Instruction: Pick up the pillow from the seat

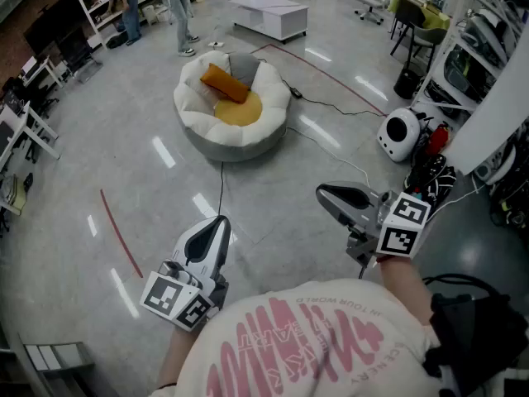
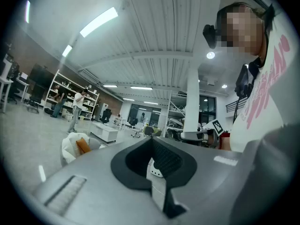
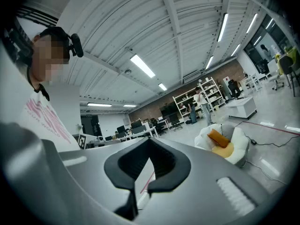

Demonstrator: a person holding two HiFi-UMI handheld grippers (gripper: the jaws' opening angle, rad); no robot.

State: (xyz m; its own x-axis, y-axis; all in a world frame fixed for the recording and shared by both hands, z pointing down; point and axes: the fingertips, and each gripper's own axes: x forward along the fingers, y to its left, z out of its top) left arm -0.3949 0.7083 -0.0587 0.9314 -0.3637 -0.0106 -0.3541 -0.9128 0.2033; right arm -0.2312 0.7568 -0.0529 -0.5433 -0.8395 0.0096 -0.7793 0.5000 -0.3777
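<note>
Closest in, the left tool (image 1: 219, 222) and right tool (image 1: 324, 193) sit low by the person's chest. Both have their jaws pressed together and empty, likely because nothing is within reach yet. Well apart across the floor (image 1: 165, 205), the orange pillow (image 1: 225, 83) lies in the round white seat (image 1: 235, 143), seemingly propped against its back above a yellow cushion (image 1: 240, 112).

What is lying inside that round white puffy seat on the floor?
An oblong orange pillow touches a round yellow cushion, with a grey cushion behind it. Whatever lies beneath them is covered.
</note>
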